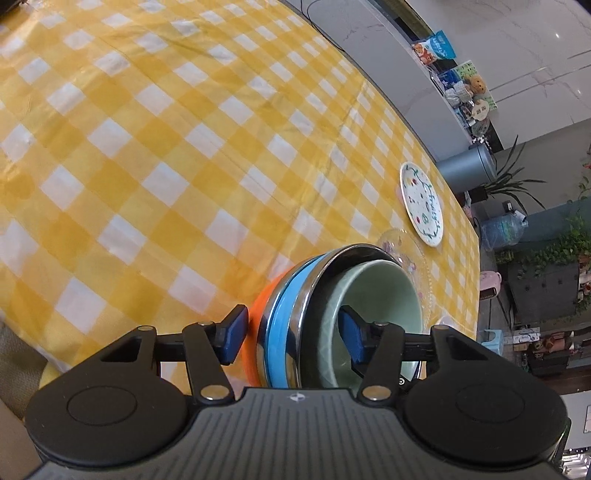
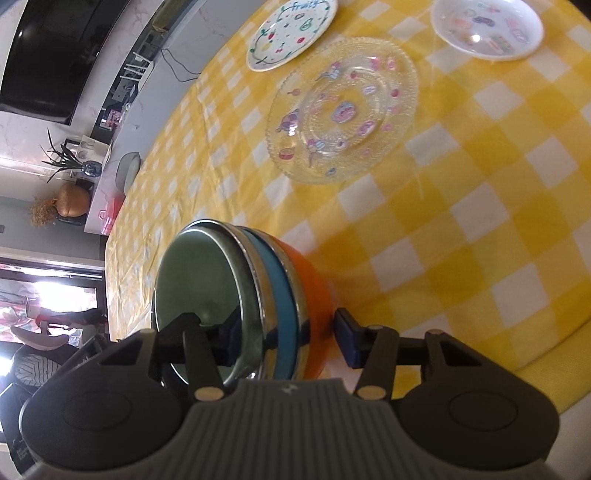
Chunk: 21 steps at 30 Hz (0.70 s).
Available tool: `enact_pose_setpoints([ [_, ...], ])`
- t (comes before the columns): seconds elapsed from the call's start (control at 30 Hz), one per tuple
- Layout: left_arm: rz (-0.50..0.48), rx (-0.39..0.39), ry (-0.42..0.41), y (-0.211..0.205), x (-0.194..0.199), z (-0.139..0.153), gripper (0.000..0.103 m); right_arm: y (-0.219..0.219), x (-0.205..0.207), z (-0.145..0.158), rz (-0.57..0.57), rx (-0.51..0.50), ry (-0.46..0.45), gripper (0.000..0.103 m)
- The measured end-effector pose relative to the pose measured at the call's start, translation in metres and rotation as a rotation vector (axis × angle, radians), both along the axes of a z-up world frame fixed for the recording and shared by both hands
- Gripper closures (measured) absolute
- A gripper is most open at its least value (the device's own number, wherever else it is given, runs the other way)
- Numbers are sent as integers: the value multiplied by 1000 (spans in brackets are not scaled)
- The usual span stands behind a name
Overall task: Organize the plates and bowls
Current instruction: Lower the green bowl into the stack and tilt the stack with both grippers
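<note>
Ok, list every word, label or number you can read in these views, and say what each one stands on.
"Fruits": green lettering on the white fruit-pattern plate, also seen edge-on from the left wrist.
Snack packets on the far counter: print too small to read.
Round tag beside them: blurred, unreadable.
Glass plate and small white dish: pictures only, no words.

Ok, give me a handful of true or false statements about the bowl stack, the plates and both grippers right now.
1. The green bowl sits innermost in the stack. True.
2. The orange bowl is outermost. True.
3. The clear glass plate lies under the stack. False: it lies apart on the tablecloth.
4. The left gripper straddles the stack's rim. True.
5. The right gripper hovers over the fruit plate. False: it straddles the stack.
</note>
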<state>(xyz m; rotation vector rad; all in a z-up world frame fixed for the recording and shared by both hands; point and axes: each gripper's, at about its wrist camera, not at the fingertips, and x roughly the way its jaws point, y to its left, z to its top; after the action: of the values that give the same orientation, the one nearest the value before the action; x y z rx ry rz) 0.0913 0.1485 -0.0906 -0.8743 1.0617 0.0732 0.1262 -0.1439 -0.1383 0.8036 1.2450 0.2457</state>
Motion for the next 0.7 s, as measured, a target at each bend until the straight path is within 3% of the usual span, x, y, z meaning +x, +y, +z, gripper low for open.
enact_pose_setpoints([
  [0.47, 25, 58, -5, 32, 29, 5, 44, 51, 39, 5, 80, -16, 2, 52],
  [0.63, 21, 171, -76, 29, 23, 25, 39, 50, 37, 19, 82, -45, -62, 51],
  [0.7, 23, 206, -129, 28, 17, 40, 39, 45, 31, 33, 93, -89, -117, 41],
])
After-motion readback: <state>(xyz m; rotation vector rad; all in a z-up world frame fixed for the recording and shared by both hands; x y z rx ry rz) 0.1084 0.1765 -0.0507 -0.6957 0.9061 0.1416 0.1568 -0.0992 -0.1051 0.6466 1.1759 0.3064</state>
